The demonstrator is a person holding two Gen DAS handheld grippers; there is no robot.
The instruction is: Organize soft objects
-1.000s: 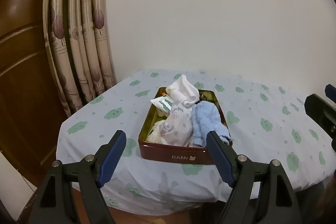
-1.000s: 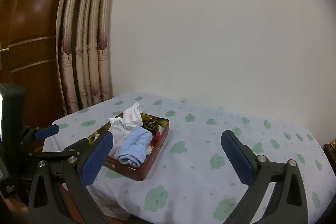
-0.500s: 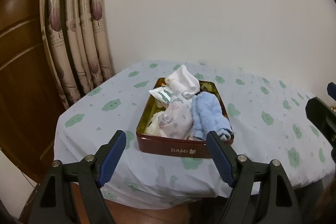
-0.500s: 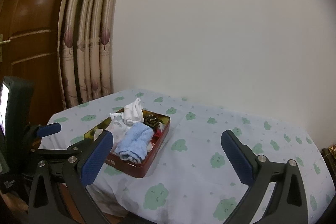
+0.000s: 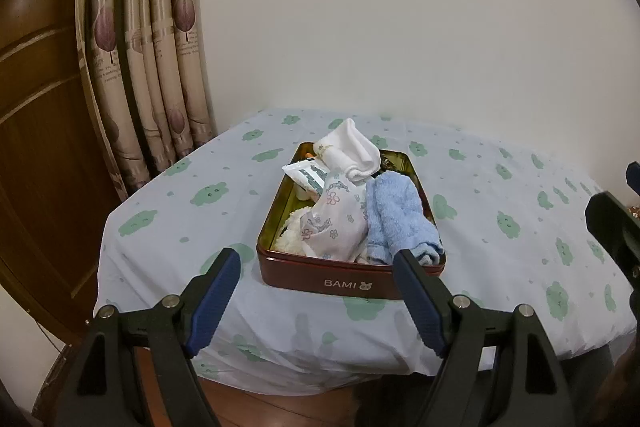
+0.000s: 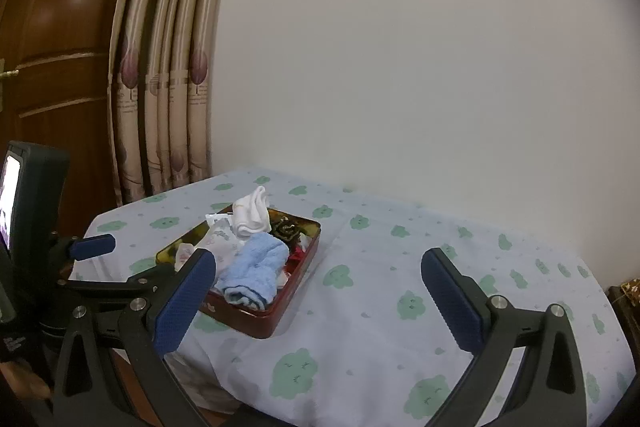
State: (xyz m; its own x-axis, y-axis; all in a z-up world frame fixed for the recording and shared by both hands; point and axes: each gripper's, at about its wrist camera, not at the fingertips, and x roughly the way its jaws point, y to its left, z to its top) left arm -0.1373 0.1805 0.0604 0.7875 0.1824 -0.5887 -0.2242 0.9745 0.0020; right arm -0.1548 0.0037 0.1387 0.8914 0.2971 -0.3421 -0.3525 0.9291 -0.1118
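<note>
A dark red tin marked BAMI (image 5: 348,281) (image 6: 276,319) sits on a table near its front edge. It holds a rolled light blue towel (image 5: 394,217) (image 6: 256,267), a flower-print white cloth (image 5: 334,223), a white sock (image 5: 352,151) (image 6: 250,213), a fluffy cream piece (image 5: 290,235) and a white packet (image 5: 306,175). My left gripper (image 5: 318,297) is open and empty, just in front of the tin. My right gripper (image 6: 318,301) is open and empty, to the right of the tin, above the cloth.
The table wears a pale blue cloth with green cloud prints (image 5: 500,223) (image 6: 400,291). Beige curtains (image 5: 152,67) and a brown wooden door (image 6: 60,47) stand at the left. A white wall lies behind. Dark and red small items (image 6: 286,231) fill the tin's far corner.
Both grippers have moved forward and a little higher, so the tin and table look nearer and lower in view. Both stay open. Nothing in the tin has moved.
</note>
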